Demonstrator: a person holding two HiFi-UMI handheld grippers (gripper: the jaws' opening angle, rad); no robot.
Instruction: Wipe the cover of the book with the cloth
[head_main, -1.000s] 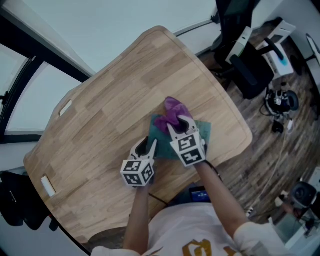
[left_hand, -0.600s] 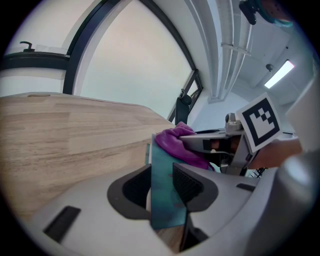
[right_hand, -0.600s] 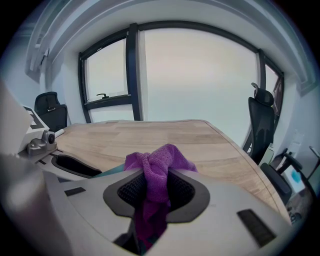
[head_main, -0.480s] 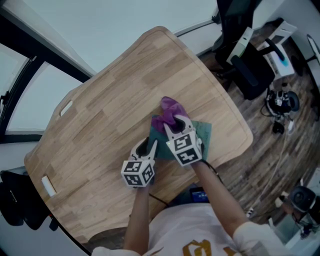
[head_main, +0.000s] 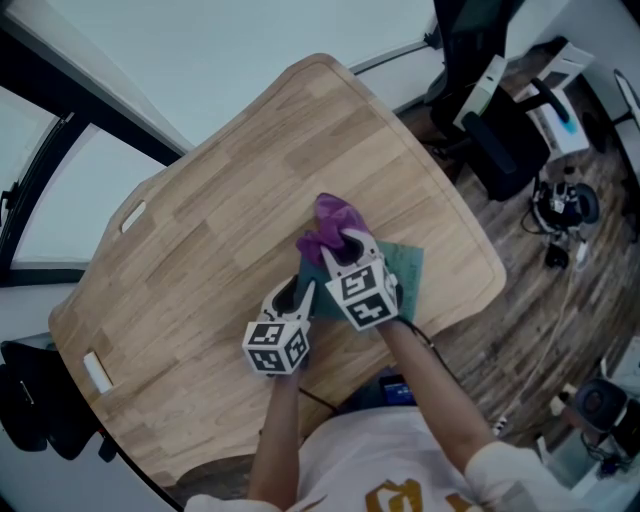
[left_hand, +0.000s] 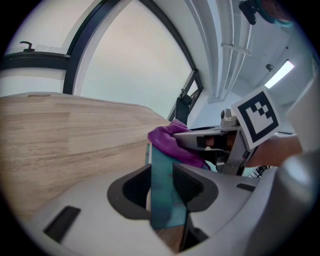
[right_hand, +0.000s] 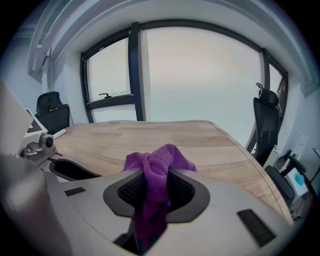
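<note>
Book (left_hand: 162, 200) clamped edgewise: only left gripper view shows.

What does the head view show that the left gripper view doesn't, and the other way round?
Only the head view: the person's arms, an office chair and the wooden table in full outline. Only the left gripper view: the left hand-held gripper with its jaws clamped on the teal book. Both: the purple cloth held in the right hand-held gripper, above that table.
</note>
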